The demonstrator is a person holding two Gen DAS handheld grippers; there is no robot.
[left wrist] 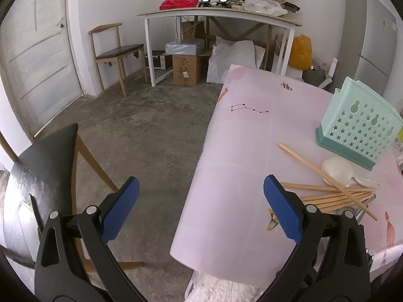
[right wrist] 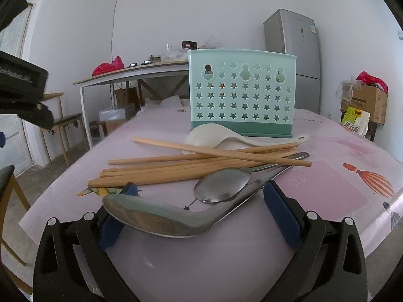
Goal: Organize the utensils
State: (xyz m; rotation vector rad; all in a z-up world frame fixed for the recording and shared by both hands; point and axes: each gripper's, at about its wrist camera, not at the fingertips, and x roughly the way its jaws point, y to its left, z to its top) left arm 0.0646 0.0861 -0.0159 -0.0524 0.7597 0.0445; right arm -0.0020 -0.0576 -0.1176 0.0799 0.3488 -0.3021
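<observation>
A mint-green utensil holder with star holes (right wrist: 241, 95) stands upright on the pink table (right wrist: 327, 176); it also shows in the left wrist view (left wrist: 360, 123). Before it lie a white rice paddle (right wrist: 214, 136), several wooden chopsticks (right wrist: 191, 166), a metal spoon (right wrist: 221, 186) and a large metal ladle (right wrist: 161, 216). My right gripper (right wrist: 199, 201) is open, its blue pads either side of the ladle's bowl. My left gripper (left wrist: 199, 198) is open and empty at the table's left edge, left of the chopsticks (left wrist: 335, 193) and paddle (left wrist: 337, 171).
A black chair (left wrist: 42, 176) stands left of the table. A white desk with clutter (left wrist: 216, 15), boxes and a wooden chair (left wrist: 113, 52) stand at the far wall. A grey fridge (right wrist: 294, 58) is behind the holder. Boxes and bags (right wrist: 362, 105) sit at the right.
</observation>
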